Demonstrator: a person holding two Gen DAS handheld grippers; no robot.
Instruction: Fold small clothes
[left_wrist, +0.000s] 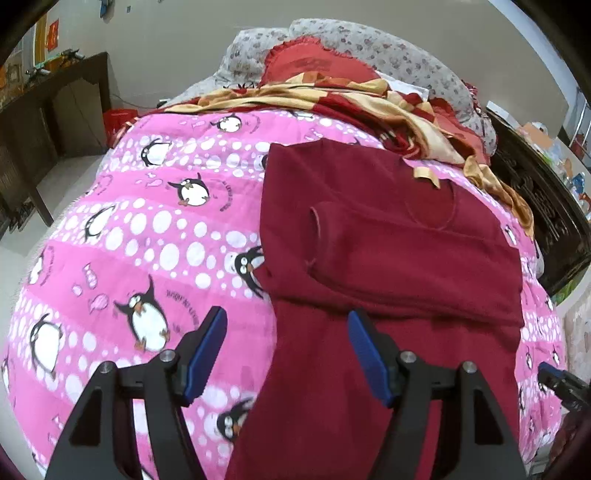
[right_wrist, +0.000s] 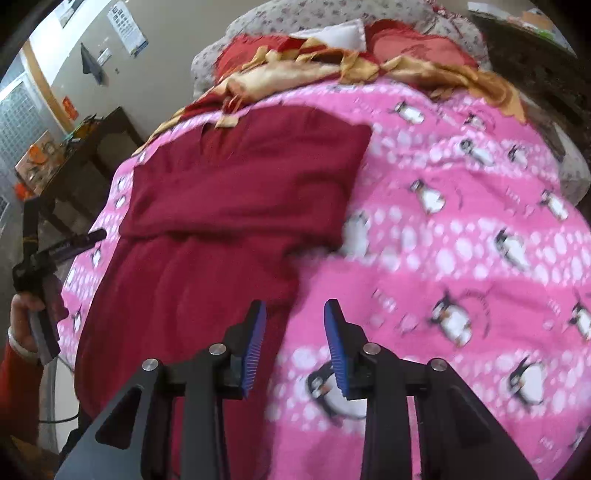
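Note:
A dark red long-sleeved top (left_wrist: 388, 258) lies flat on a pink penguin quilt (left_wrist: 147, 240), collar toward the far end. One sleeve is folded across the chest, its cuff (left_wrist: 314, 221) pointing left. My left gripper (left_wrist: 287, 315) hovers open over the top's left edge near the hem, with nothing between its blue pads. In the right wrist view the top (right_wrist: 221, 221) fills the left half of the quilt (right_wrist: 461, 240). My right gripper (right_wrist: 295, 306) is open above the top's right edge, holding nothing. A hand holds the left gripper (right_wrist: 55, 251) at the far left.
A red and gold blanket (left_wrist: 332, 96) and floral pillows (left_wrist: 369, 44) are piled at the far end of the bed. A dark wooden table (left_wrist: 55, 96) stands at the left. Dark carved furniture (left_wrist: 535, 192) runs along the right side.

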